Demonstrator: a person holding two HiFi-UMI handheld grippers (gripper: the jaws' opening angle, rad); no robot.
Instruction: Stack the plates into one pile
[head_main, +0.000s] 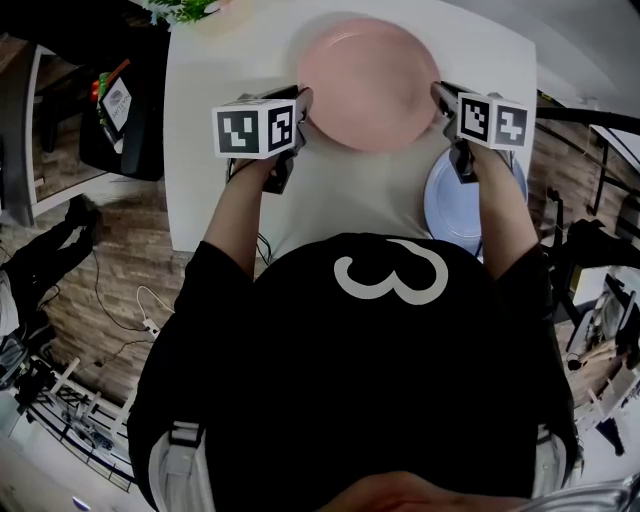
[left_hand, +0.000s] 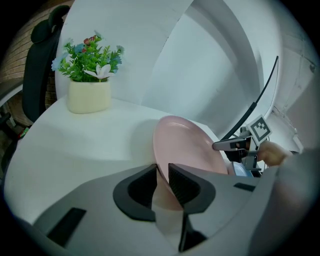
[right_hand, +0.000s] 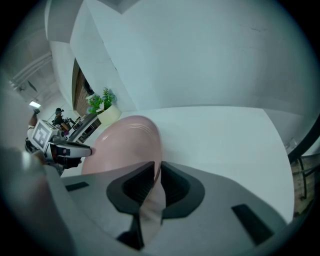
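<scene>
A pink plate (head_main: 370, 85) lies on the white table (head_main: 220, 160), and I have a gripper at each side of it. My left gripper (head_main: 304, 108) straddles the plate's left rim; in the left gripper view the pink plate (left_hand: 187, 150) runs into the gap of the left gripper (left_hand: 162, 172), with a sliver of space beside the rim. My right gripper (head_main: 441, 100) is at the right rim. In the right gripper view the right gripper (right_hand: 157, 170) pinches the edge of the pink plate (right_hand: 125, 142). A light blue plate (head_main: 450, 205) lies near the front right, under my right forearm.
A potted plant (left_hand: 89, 95) in a cream pot stands at the table's far left corner. A dark chair (left_hand: 40, 75) is beyond that edge. Cables and stands litter the wooden floor (head_main: 100, 290) around the table.
</scene>
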